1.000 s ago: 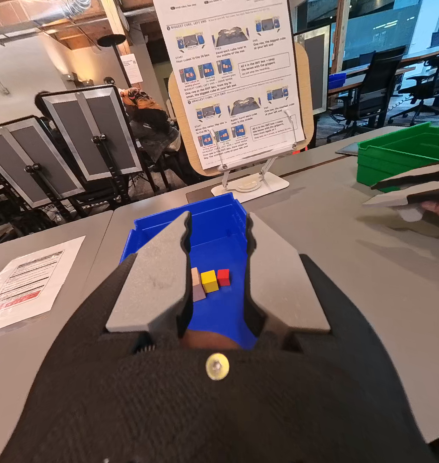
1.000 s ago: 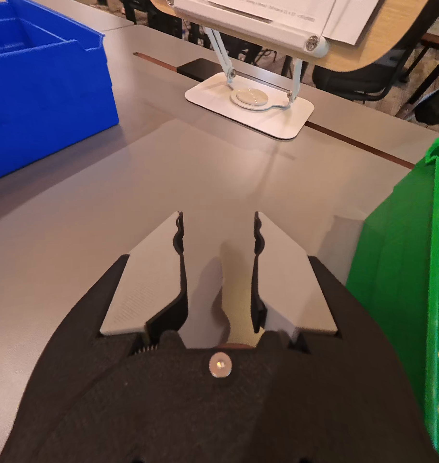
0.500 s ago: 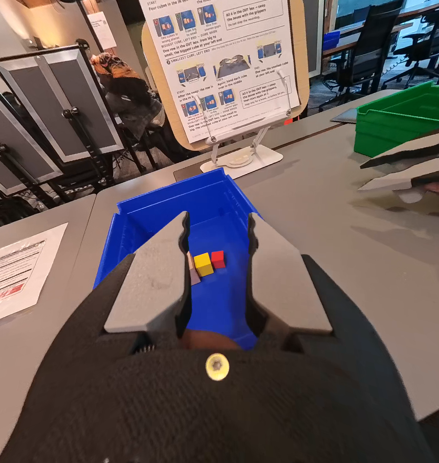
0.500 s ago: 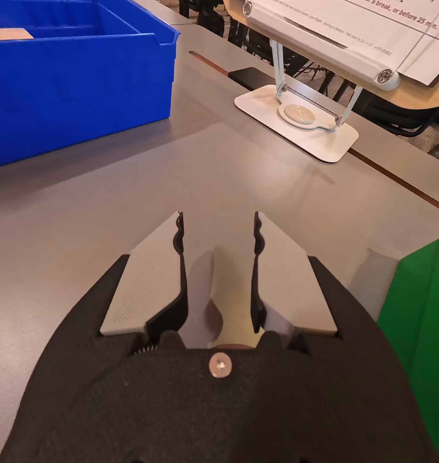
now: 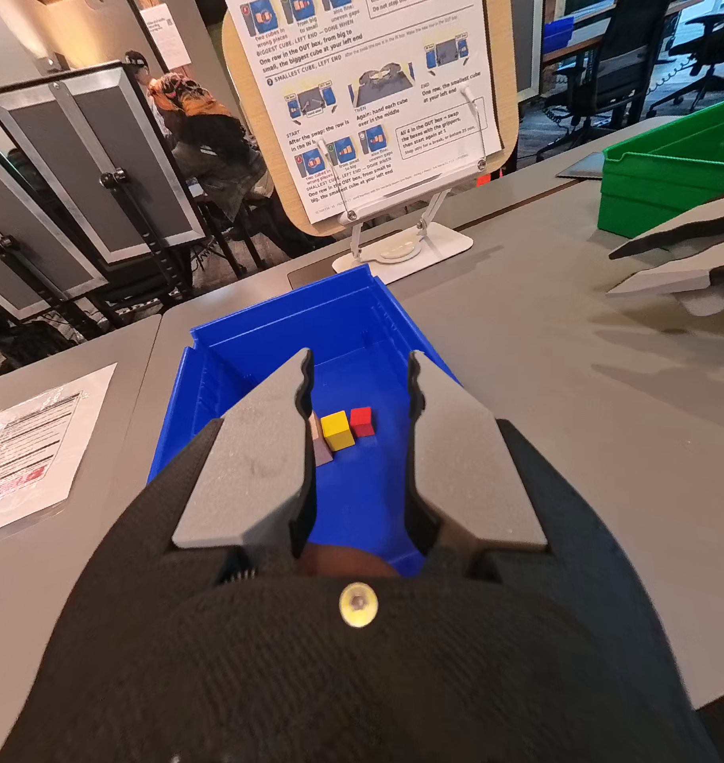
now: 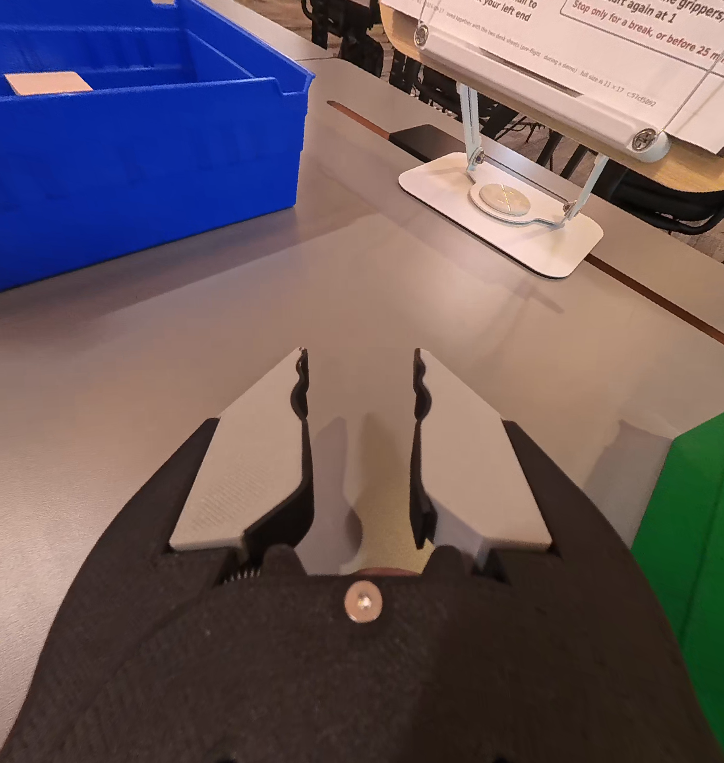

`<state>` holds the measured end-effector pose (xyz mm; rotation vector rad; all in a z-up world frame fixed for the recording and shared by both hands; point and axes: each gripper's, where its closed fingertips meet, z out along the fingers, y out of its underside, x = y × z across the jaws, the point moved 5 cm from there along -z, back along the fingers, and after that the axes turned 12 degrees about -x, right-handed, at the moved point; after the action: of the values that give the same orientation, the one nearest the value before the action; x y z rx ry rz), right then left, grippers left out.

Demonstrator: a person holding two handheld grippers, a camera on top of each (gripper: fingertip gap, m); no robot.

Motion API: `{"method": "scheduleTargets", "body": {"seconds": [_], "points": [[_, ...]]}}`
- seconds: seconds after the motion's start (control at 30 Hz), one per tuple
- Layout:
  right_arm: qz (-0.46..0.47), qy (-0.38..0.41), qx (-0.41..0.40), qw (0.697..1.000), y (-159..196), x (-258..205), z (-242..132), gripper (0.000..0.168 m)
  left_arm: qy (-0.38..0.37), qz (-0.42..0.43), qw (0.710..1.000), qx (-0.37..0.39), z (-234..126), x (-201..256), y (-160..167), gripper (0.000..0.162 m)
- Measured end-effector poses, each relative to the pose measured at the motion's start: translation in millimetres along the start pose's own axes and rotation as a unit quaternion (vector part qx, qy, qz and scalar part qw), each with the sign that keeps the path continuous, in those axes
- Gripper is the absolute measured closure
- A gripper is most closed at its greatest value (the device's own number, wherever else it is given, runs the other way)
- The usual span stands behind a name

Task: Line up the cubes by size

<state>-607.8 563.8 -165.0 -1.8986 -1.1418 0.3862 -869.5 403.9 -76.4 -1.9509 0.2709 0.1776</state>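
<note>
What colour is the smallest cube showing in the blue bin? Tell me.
Red: the smallest cube sits rightmost in the blue bin, clearest in the left wrist view.

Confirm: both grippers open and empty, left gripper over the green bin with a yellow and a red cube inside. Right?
One thing is off: the bin under the left gripper is the blue bin, not the green one. The left wrist view shows the yellow cube and red cube on its floor. The green bin sits far right. Both grippers are open and empty, including the right gripper.
</note>
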Motion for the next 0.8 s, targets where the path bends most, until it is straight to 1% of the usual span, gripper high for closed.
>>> {"method": "scheduleTargets", "body": {"seconds": [0.8], "points": [[-0.003,-0.002,-0.007,1.0,1.4,-1.2,2.8,0.125,0.0,0.011,1.0,-0.001,0.3,4.8,-1.6,0.119]]}}
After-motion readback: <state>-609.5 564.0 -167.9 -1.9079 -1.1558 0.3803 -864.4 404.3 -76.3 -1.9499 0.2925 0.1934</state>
